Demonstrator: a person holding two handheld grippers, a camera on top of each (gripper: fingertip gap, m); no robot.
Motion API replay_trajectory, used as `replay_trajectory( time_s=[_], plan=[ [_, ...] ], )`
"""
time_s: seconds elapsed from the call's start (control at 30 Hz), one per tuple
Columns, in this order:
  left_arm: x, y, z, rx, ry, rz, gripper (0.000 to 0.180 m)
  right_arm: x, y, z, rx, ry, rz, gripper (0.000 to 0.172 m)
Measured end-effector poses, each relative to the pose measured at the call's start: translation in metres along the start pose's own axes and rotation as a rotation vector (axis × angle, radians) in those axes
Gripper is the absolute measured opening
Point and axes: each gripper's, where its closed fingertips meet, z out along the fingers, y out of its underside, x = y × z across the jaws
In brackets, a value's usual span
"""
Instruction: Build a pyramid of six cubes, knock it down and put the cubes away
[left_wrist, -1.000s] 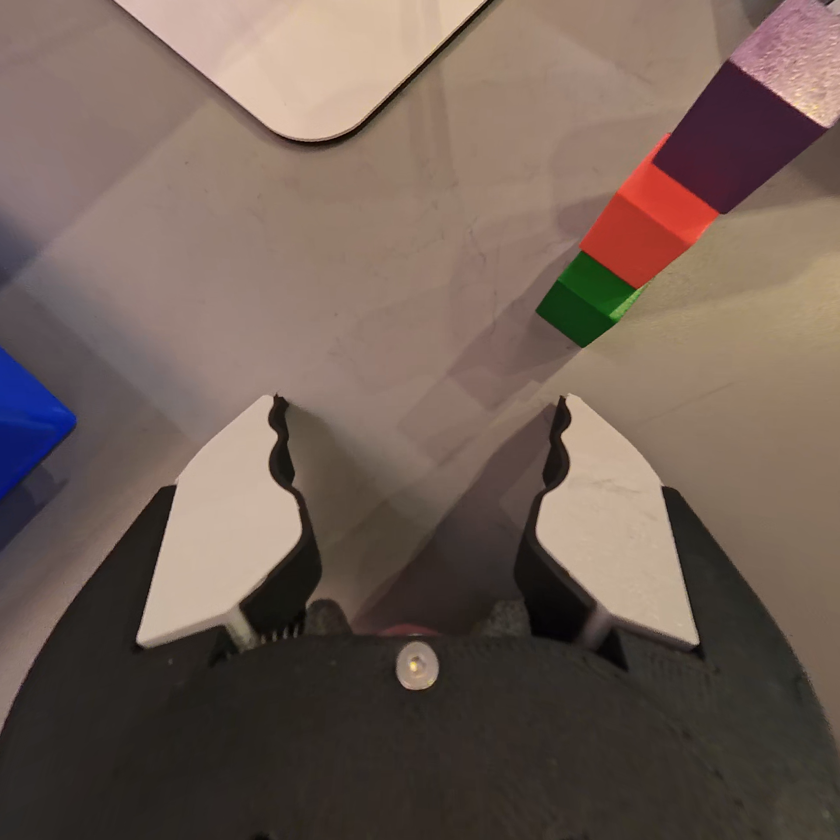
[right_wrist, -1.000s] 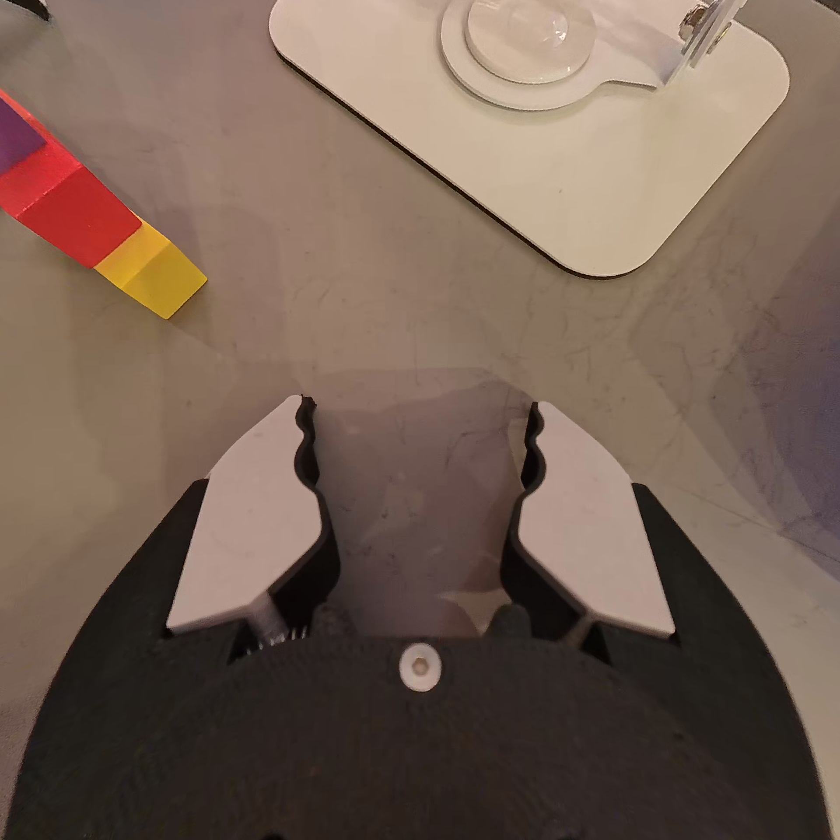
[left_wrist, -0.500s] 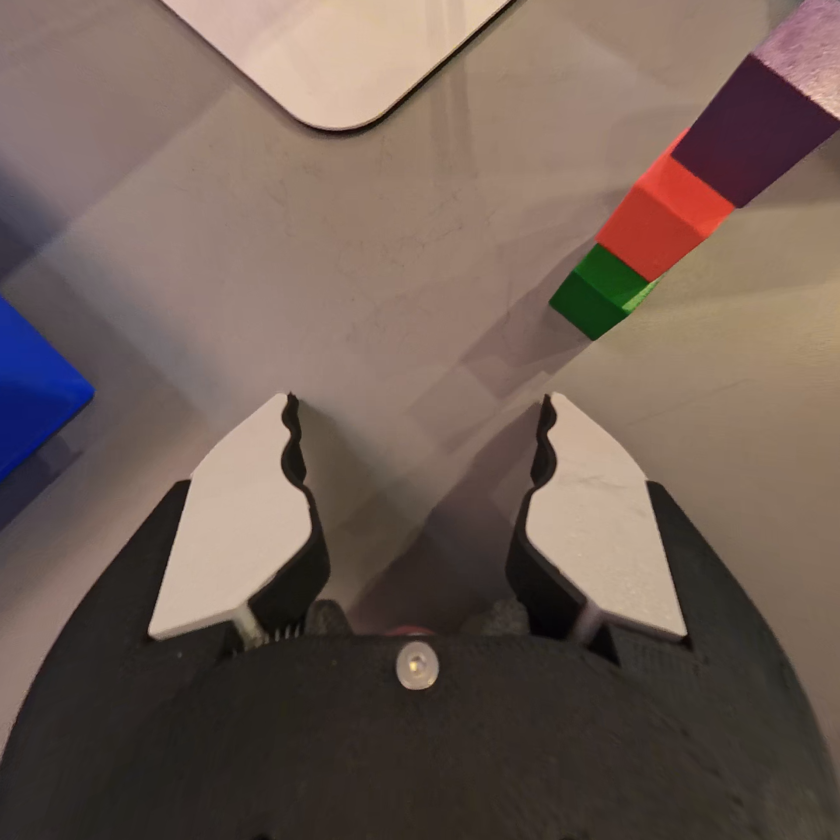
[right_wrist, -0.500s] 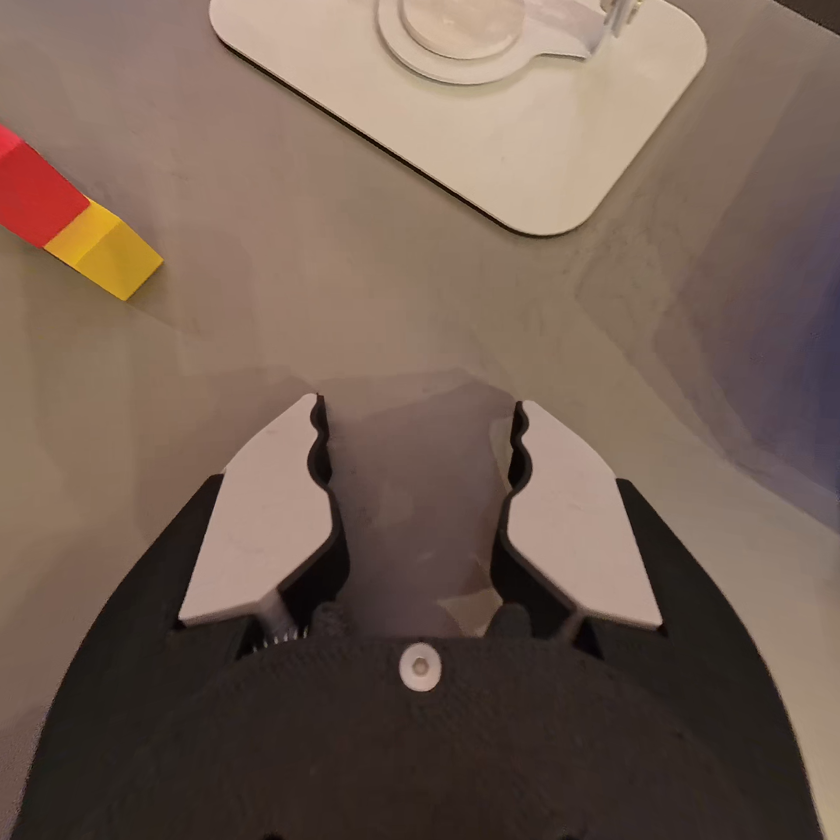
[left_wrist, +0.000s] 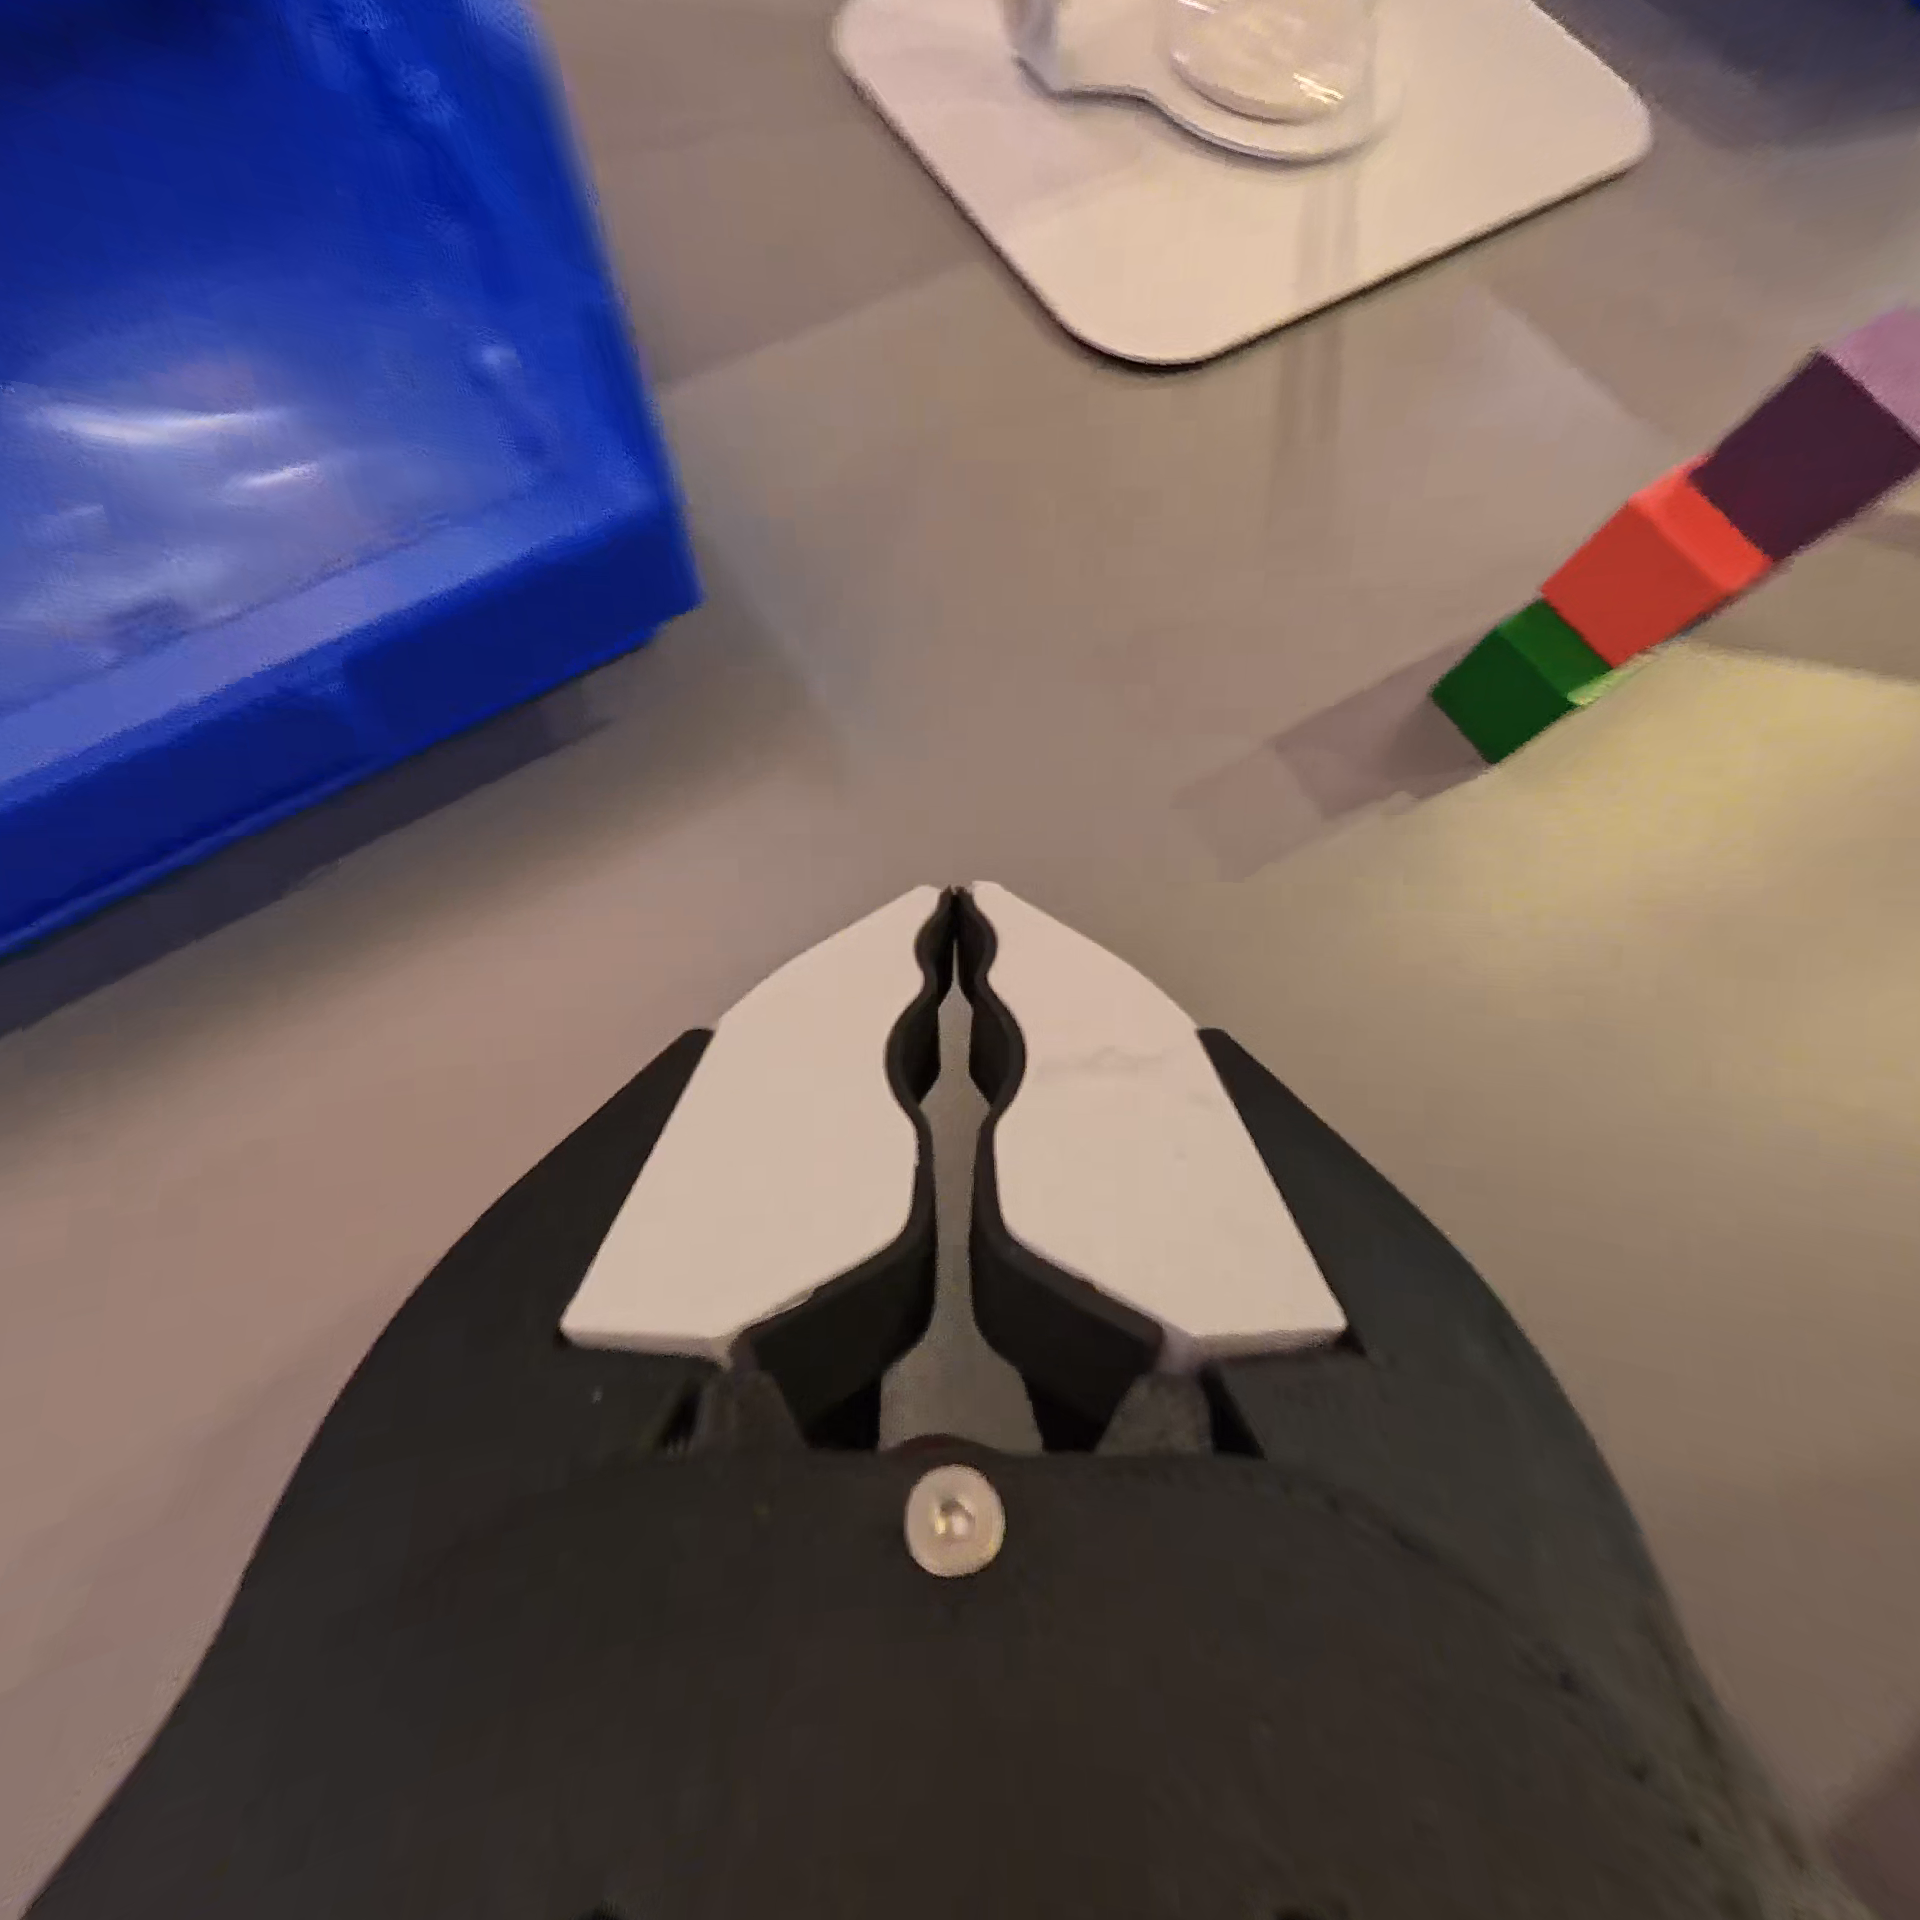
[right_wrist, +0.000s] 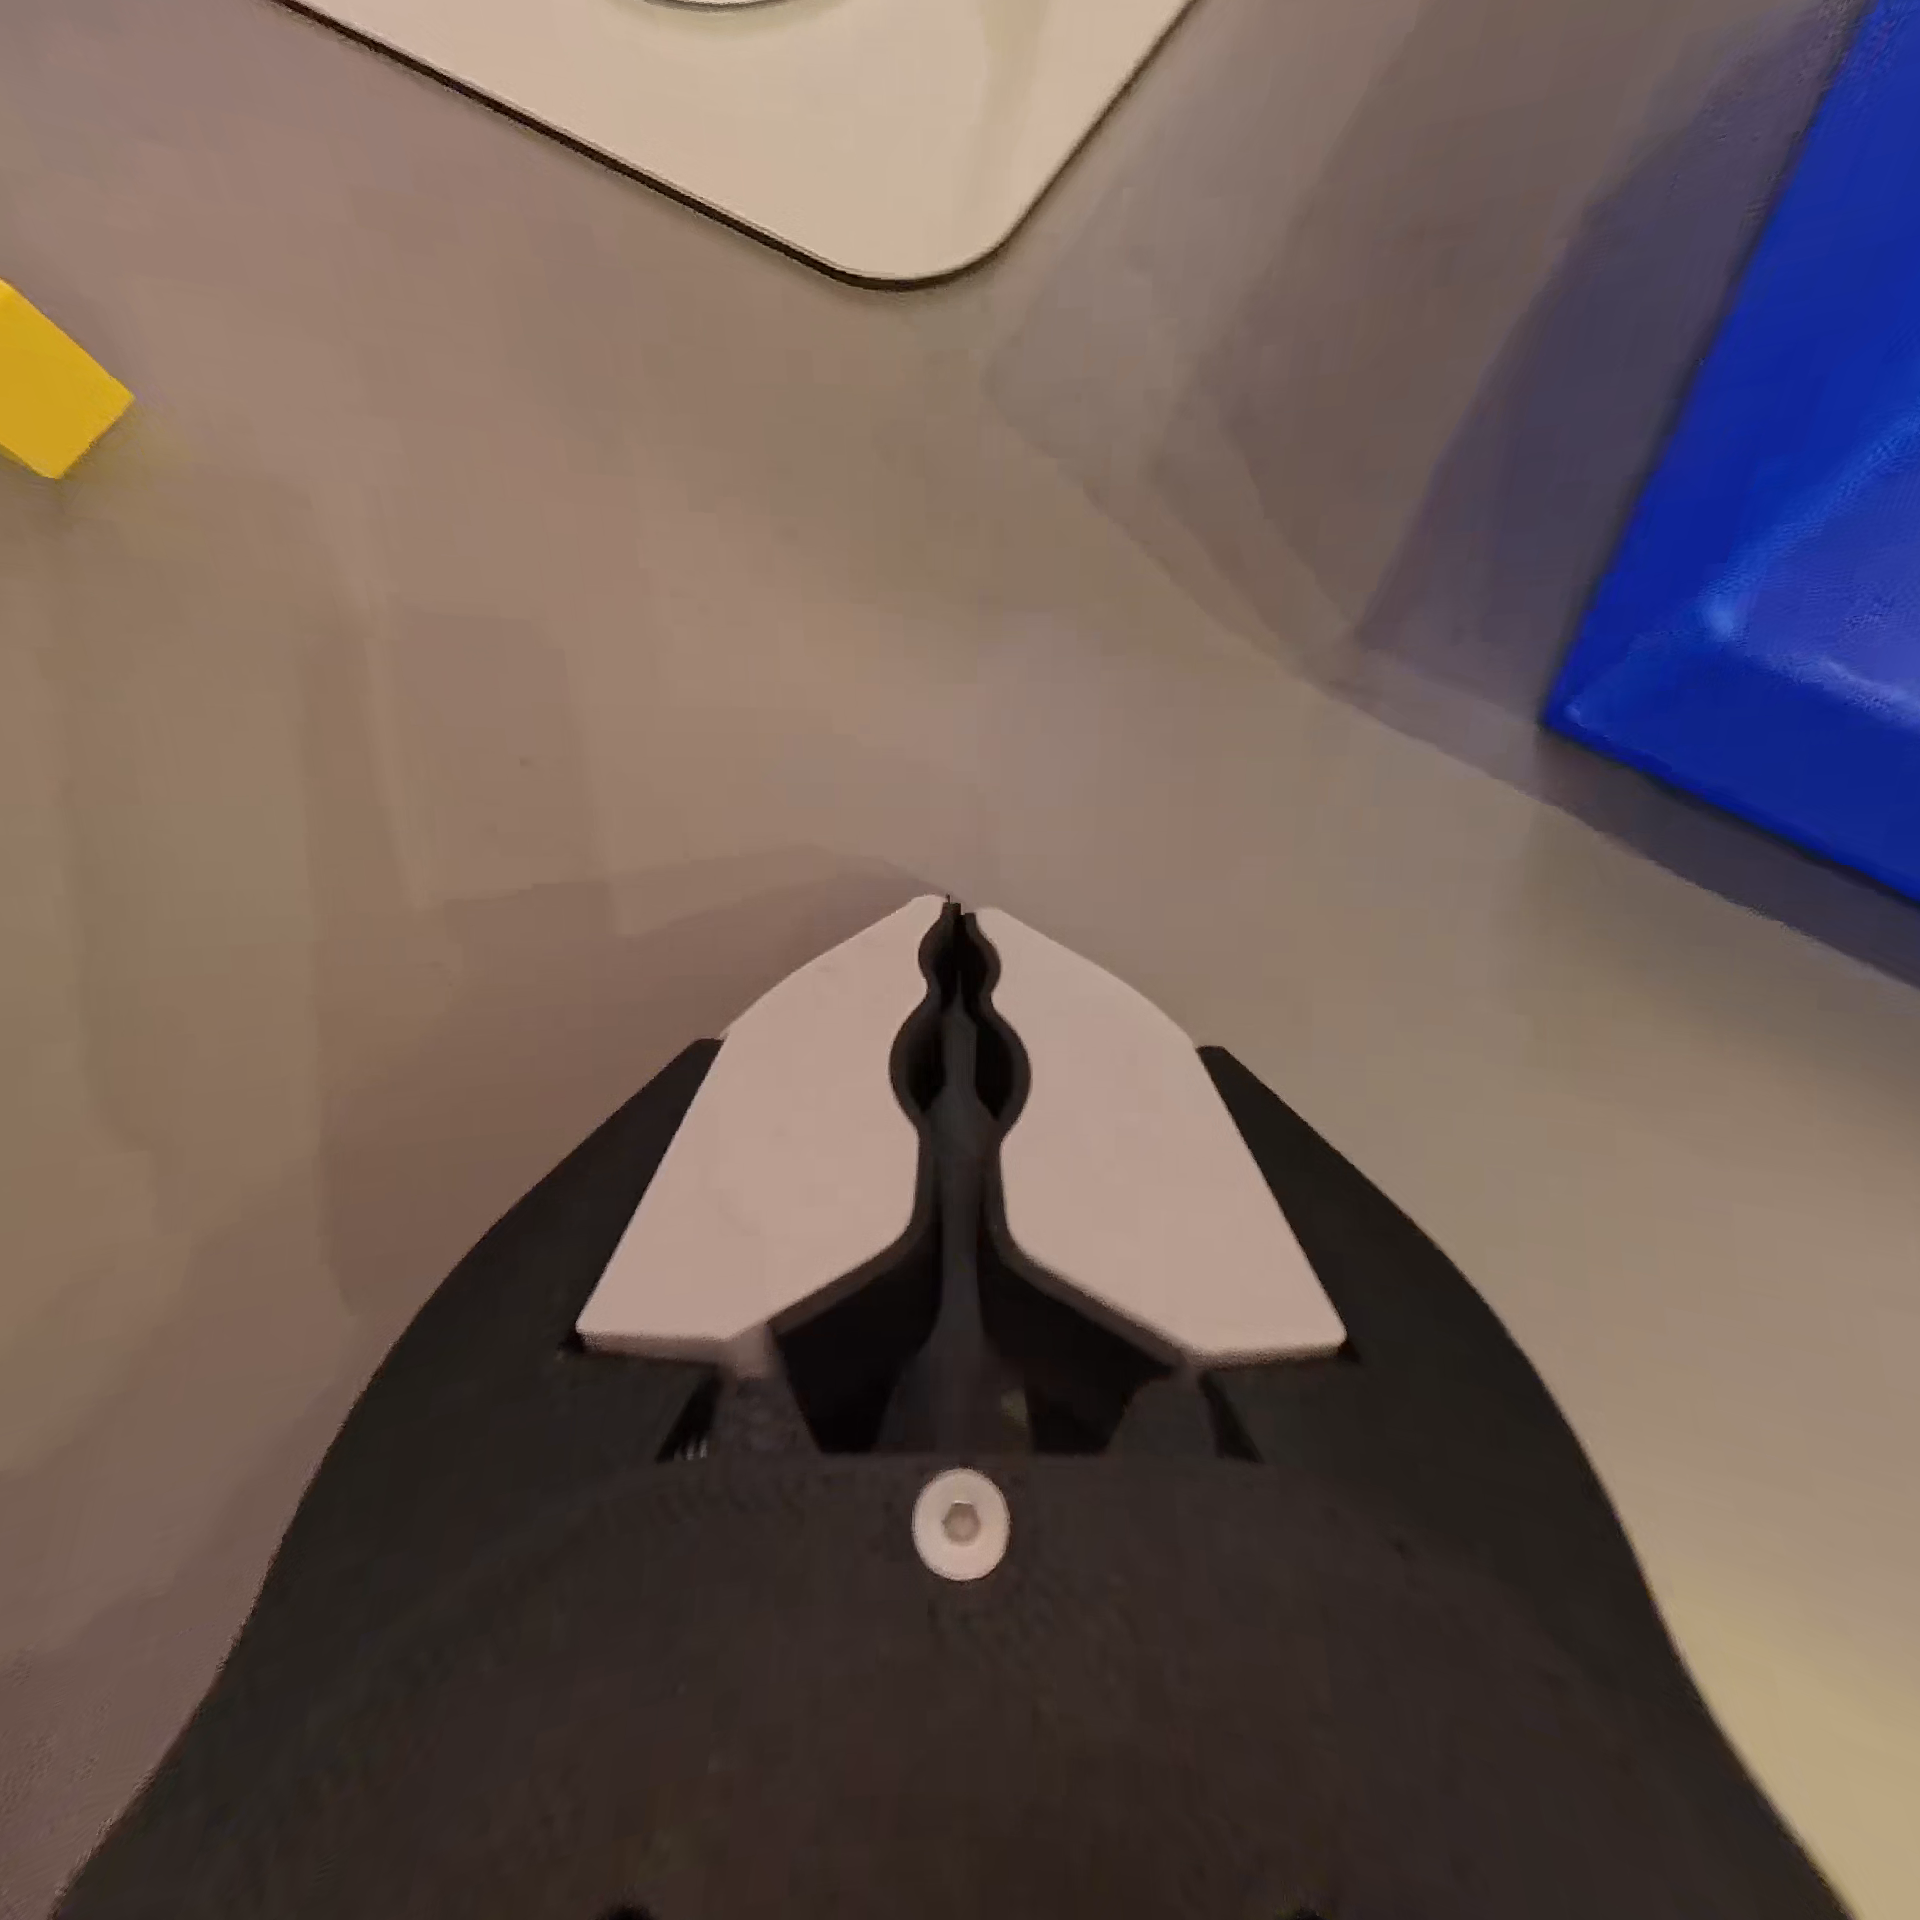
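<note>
Grippers closed empty, left gripper (left_wrist: 954, 902), right gripper (right_wrist: 951, 914), above table (left_wrist: 1039, 727)

Both wrist views angled steeply down, close above grey table (left_wrist: 1039, 644). Shared: white mat (left_wrist: 1299, 239) (right_wrist: 831, 135) ahead, cube stack between.

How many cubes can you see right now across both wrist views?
4. Left wrist view: green cube, red cube, purple cube stepping up at right. Right wrist view: yellow cube at left edge. Others may be hidden.
</note>
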Motion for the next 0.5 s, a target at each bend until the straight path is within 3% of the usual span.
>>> replay_trajectory(
  time_s=[0.13, 0.27, 0.37, 0.5],
  plan=[
    [-0.031, -0.001, -0.021, 0.024, -0.089, -0.120, 0.000, 0.018, 0.008, -0.008, 0.003, 0.028, 0.042, 0.000],
    [-0.013, -0.002, -0.010, -0.021, -0.100, -0.098, 0.000, 0.021, 0.009, -0.010, 0.008, 0.020, 0.061, 0.000],
    [0.037, -0.009, 0.025, -0.064, -0.029, -0.068, 0.000, 0.021, 0.009, -0.010, 0.005, 0.027, 0.051, 0.000],
    [0.148, -0.038, 0.085, -0.119, 0.174, 0.015, 0.000, 0.021, 0.008, -0.010, 0.008, 0.016, 0.060, 0.000]
  ],
)
